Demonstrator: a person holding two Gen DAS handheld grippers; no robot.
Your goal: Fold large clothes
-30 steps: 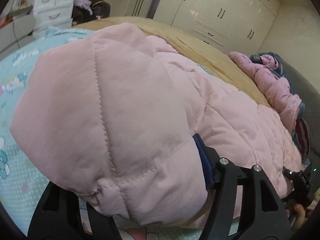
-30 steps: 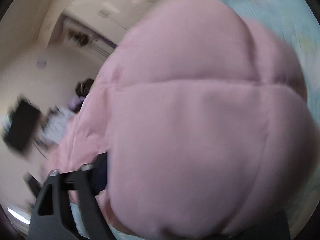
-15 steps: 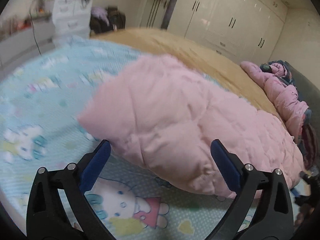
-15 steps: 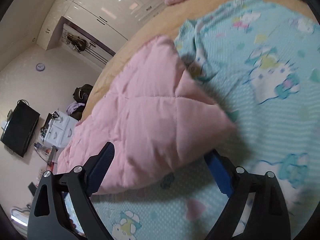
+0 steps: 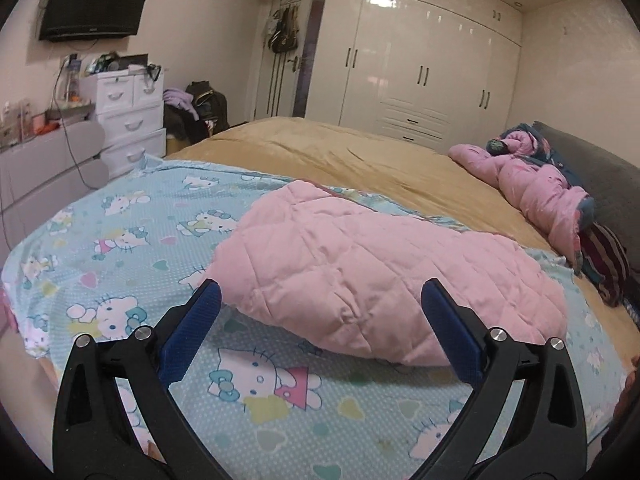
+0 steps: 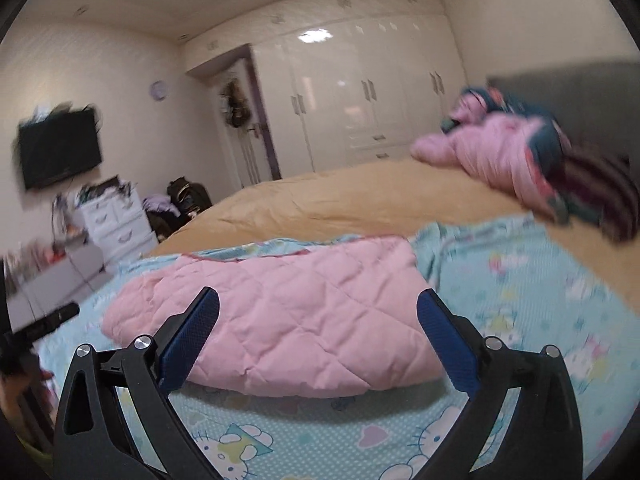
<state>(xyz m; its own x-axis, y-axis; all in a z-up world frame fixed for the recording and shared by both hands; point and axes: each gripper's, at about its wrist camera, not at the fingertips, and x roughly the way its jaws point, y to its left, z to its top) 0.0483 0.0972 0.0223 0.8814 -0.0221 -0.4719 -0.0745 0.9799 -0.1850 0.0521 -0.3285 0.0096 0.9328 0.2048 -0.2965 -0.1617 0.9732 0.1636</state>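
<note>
Bed (image 5: pixel 360 160) with tan cover, and the items lying on it

Near side: a light-blue cartoon-cat sheet (image 5: pixel 120 240) spread flat over the tan cover; on it, a folded pink quilted coat (image 5: pixel 380 272), lying lengthwise. Far side, by the grey headboard (image 5: pixel 600 184): a heap of clothes (image 5: pixel 540 188), pink on top, with dark patterned and striped pieces beneath, resting directly on the tan cover.

The right wrist view is motion-blurred: the heap of clothes (image 6: pixel 516 160) by the headboard (image 6: pixel 580 92) smears together, its pieces indistinguishable. Items on the white drawers (image 5: pixel 128 116) are too small to identify. The pink quilted coat (image 5: pixel 360 276) hides its own underside and sleeves.
</note>
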